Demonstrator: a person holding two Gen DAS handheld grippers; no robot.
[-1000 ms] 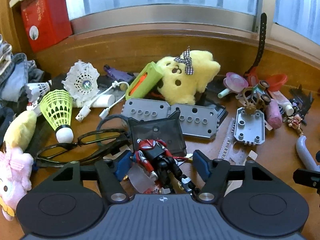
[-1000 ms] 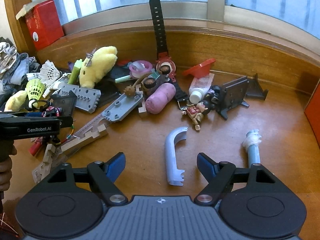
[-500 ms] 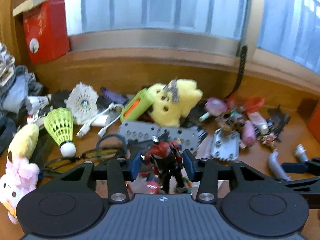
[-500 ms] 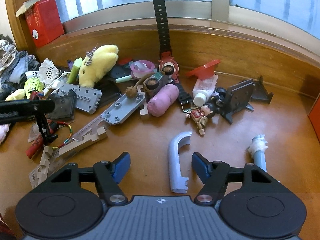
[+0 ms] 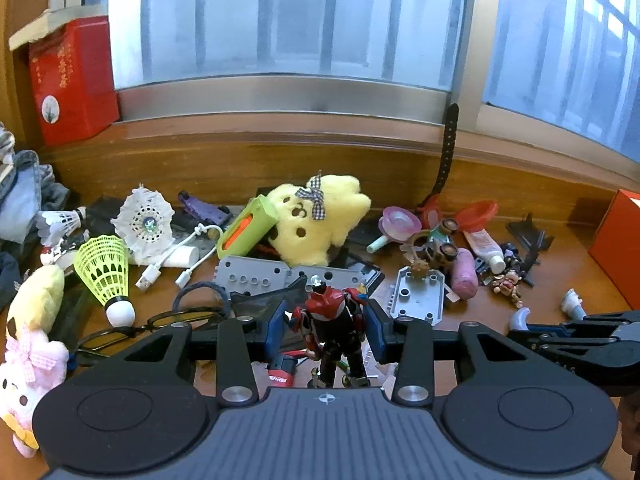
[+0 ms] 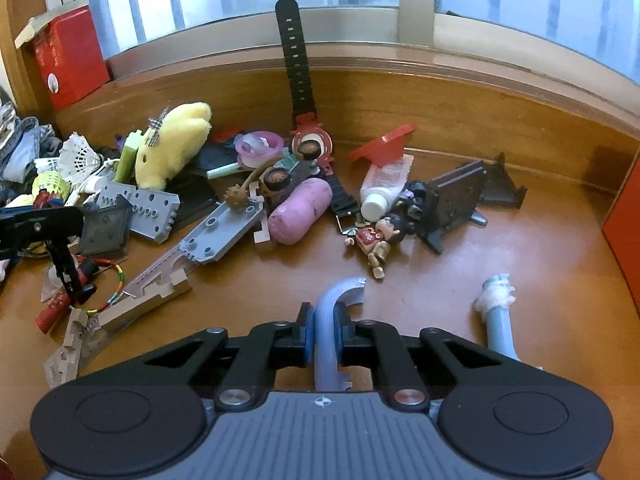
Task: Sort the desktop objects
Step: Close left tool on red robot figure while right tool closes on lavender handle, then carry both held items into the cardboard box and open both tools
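Note:
My left gripper (image 5: 326,330) is shut on a red and black robot figure (image 5: 334,326) and holds it upright above the wooden desk. In the right wrist view the figure (image 6: 66,270) hangs from that gripper at the far left. My right gripper (image 6: 322,336) is shut on a curved light-blue plastic piece (image 6: 330,320) that lies on the desk; the piece's tip (image 5: 520,316) shows beside the right gripper in the left wrist view.
Clutter fills the back of the desk: a yellow plush (image 5: 316,220), shuttlecocks (image 5: 106,272), grey plastic plates (image 6: 218,236), a pink roll (image 6: 300,216), a watch (image 6: 310,144), a small doll (image 6: 374,240). A second blue tube (image 6: 498,320) lies right. Orange box (image 5: 620,248) at far right.
My left gripper closed on the robot figure and lifted it off the desk. My right gripper moved forward over the blue curved piece and shut on it.

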